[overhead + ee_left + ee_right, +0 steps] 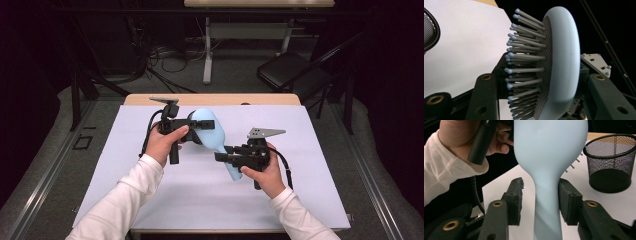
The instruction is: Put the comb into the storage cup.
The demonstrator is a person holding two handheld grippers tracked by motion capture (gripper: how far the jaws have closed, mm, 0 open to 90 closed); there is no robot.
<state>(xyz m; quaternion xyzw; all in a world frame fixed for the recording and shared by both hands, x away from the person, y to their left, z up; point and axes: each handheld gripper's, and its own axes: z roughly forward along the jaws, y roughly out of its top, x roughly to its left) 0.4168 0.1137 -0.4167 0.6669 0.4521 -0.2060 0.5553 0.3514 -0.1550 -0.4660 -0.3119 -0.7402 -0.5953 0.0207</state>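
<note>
So the pale blue plastic paddle hairbrush (214, 134) with the grey ball-tipped bristles is up off the white paper-covered surface (280, 200), held in the air around the middle of it, head pointing to the far left and handle coming down toward the near right. The left hand-held gripper (197, 125) is clenched on the wide head of it; in the left gripper view you can see the brush head (560, 62) edge-on sitting between the two black jaws, bristles sticking out to one side. The right hand-held gripper (225, 156) is down at the handle, but its jaws stand a bit apart from it: in the right gripper view there's a visible gap on the one side of the narrow handle (547, 205), and the other pad is at most just brushing it, so I'd call that one released. My read is this is a hand-over between the two, with the left now carrying the brush by itself. There's a black wire mesh cup (610, 162) standing on the surface a little way beyond the brush, which looks empty from here. If the brush is meant to end up in there, that part's not done yet, it's well apart from the cup and nothing's been lowered.
</note>
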